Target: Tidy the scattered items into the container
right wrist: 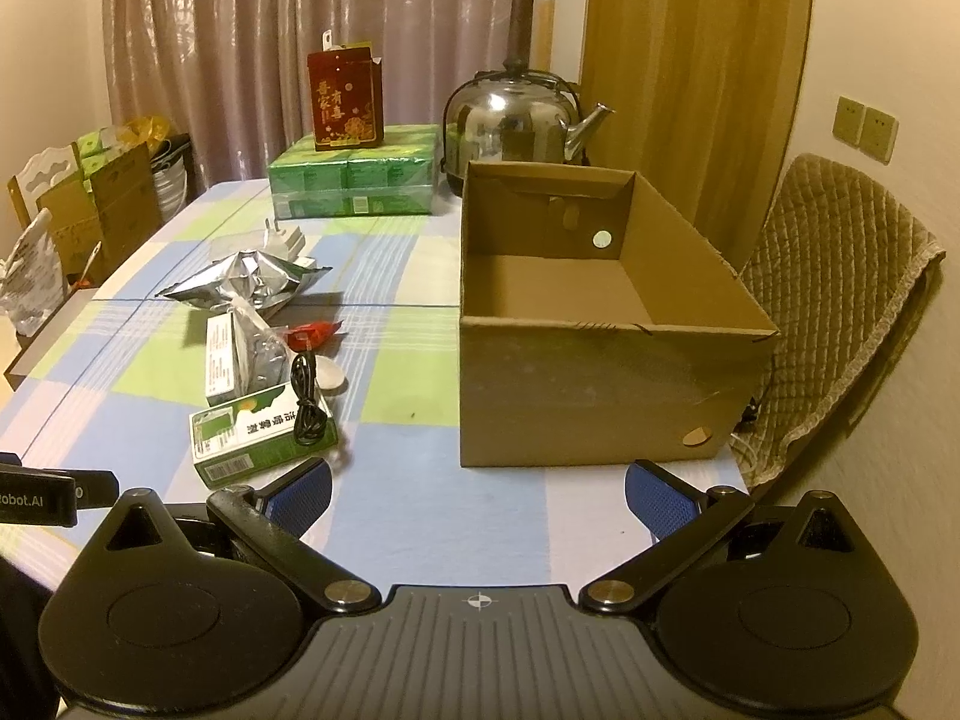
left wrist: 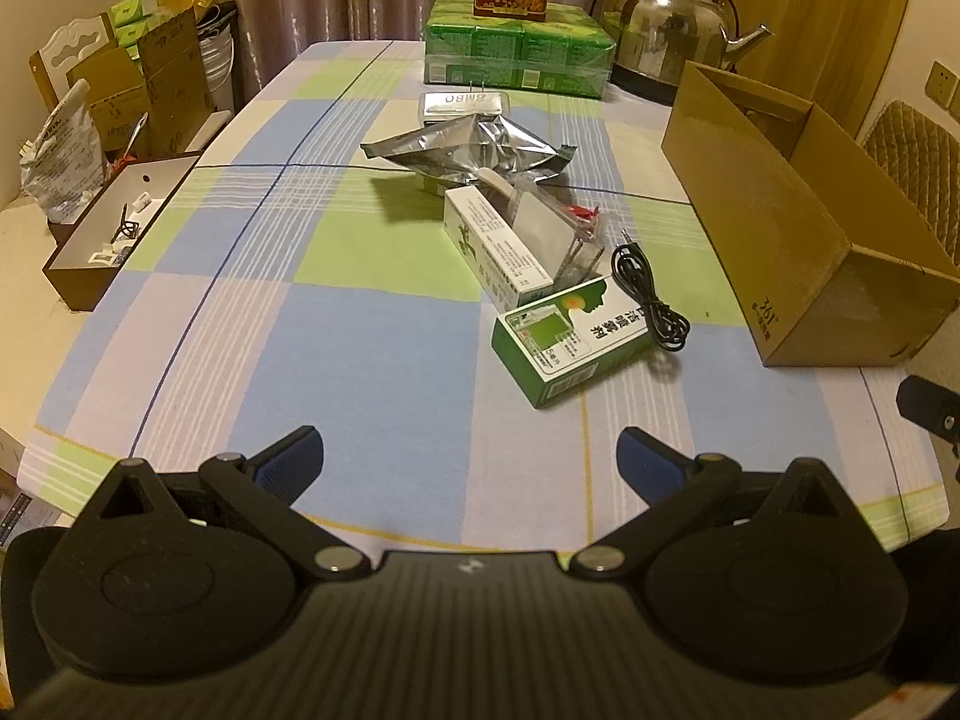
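Left gripper (left wrist: 471,456): blue-padded fingers spread wide, nothing between them, over the near edge of the checked blue, green and white tablecloth (left wrist: 300,330).

Right gripper (right wrist: 478,495): fingers likewise wide apart and empty.

Green-and-white carton with Chinese print (left wrist: 567,339): lying flat at 1 o'clock of the left gripper, nearest of the scattered items.

Coiled black audio cable (left wrist: 651,294): partly on that carton.

Long white-and-green carton (left wrist: 498,246): just behind, touching a clear plastic packet (left wrist: 564,228).

Crumpled silver foil pouch (left wrist: 474,150): farther back.

White plug adapter (left wrist: 465,105): beyond the pouch.

Open brown cardboard box (right wrist: 600,360): the container, at 12 o'clock of the right gripper, well apart from the items; only the right view shows its bare inside.

Small red wrapper (right wrist: 312,333) and white round object (right wrist: 330,375): plain in the right view, largely hidden in the left.

Far end: wrapped green pack stack (left wrist: 519,45), red printed box (right wrist: 347,99) on top, steel kettle (right wrist: 519,120) beside.
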Demonstrator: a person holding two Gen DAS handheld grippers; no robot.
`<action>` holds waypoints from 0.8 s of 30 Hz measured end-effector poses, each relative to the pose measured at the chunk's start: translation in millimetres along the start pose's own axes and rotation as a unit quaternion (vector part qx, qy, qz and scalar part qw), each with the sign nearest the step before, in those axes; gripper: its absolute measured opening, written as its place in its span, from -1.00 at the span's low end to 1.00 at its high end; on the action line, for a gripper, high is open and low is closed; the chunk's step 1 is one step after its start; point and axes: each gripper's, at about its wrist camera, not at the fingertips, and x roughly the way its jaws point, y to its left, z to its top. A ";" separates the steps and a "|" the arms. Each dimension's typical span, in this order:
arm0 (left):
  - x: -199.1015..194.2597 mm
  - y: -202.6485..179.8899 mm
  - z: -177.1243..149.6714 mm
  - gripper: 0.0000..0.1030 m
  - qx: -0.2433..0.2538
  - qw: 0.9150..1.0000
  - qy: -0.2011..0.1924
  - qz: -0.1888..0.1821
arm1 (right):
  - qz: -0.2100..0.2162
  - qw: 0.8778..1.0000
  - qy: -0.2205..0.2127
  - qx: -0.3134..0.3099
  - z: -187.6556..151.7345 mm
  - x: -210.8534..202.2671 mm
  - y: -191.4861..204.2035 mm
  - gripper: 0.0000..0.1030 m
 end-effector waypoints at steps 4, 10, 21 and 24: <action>0.3 -0.6 0.4 0.99 0.001 1.000 0.001 0.001 | 0.000 1.000 0.001 0.001 0.1 0.2 -0.2 0.97; 0.6 -0.7 0.4 0.99 0.001 1.000 0.002 0.002 | 0.000 1.000 0.007 0.004 -2.2 2.7 -2.0 0.97; 1.8 -0.3 -2.4 0.99 0.000 1.000 0.003 0.003 | 0.008 1.000 0.016 0.004 -5.1 6.7 -3.5 0.97; 2.8 0.2 -4.4 0.99 -0.052 0.998 -0.002 0.046 | 0.011 1.000 0.010 0.006 -6.3 7.2 -3.5 0.97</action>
